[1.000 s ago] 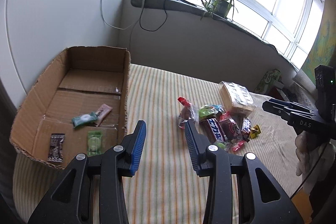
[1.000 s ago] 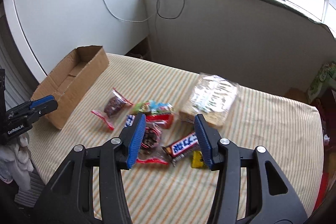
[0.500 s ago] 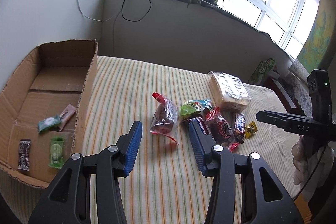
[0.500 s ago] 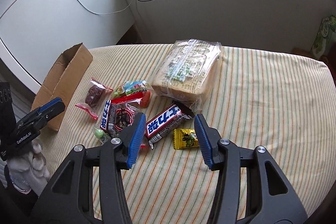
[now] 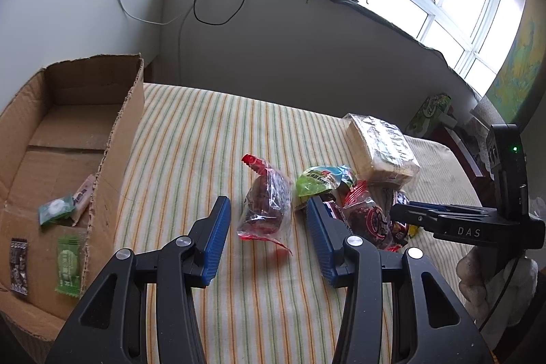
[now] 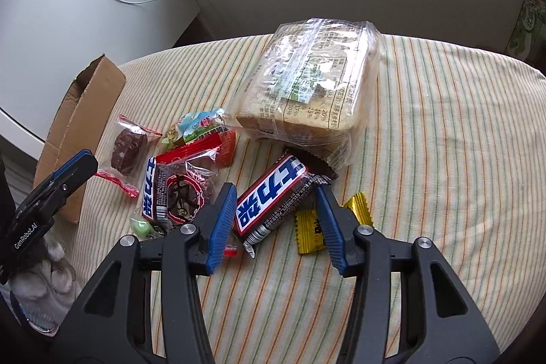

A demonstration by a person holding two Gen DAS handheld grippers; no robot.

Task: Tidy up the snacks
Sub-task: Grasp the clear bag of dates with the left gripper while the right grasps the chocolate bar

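- Left gripper (image 5: 266, 229) is hanging with jaws apart, now bracketing the clear red-edged pouch (image 5: 266, 208); a second ago it was facing the cardboard box (image 5: 112, 139) at far left.
- Right gripper (image 6: 277, 220) is also spread, having closed in on the chocolate bar (image 6: 273, 197) near the bread pack (image 6: 307, 84).
- Both are likely lining up fresh picks; four snacks are already lying in the box.

Counting the snacks, in the box and out

We count four small packets in the one cardboard box (image 5: 112, 139), two of them green. On the striped cloth (image 6: 443, 159) we see one bread pack (image 6: 307, 81), two chocolate bars with blue lettering, one yellow candy (image 6: 309, 229), and about five other wrapped snacks.
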